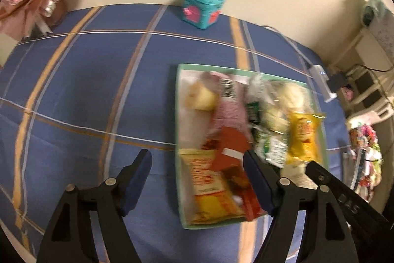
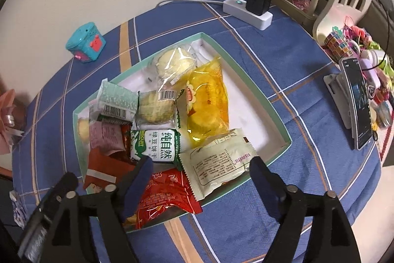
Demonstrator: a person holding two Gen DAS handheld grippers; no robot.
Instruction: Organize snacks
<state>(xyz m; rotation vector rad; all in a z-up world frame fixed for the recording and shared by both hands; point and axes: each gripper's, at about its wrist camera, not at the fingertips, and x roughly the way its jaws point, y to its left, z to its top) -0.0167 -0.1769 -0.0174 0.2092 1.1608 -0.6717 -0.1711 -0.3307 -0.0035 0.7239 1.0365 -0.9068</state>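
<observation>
Two grippers over blue plaid cloth [image 2: 248,58], both pointing steeply down. Right gripper [image 2: 200,170] released, jaws wide, nothing pinched; white snack packet [image 2: 216,162] and red packet [image 2: 165,191] lie between and just below its pads, inside mint-rimmed tray [image 2: 246,75]. Green biscuit pack [image 2: 157,146] and yellow packet [image 2: 209,102] just ahead, also in tray. Left gripper [image 1: 197,165] released, empty; same tray [image 1: 177,115] under its right pad, cloth under left. Teal box [image 1: 204,7] far ahead, by wall.

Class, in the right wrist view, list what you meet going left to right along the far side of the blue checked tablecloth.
Teal cube-shaped box with pink patches → white power strip holding a black charger → dark phone propped on a white stand.
</observation>
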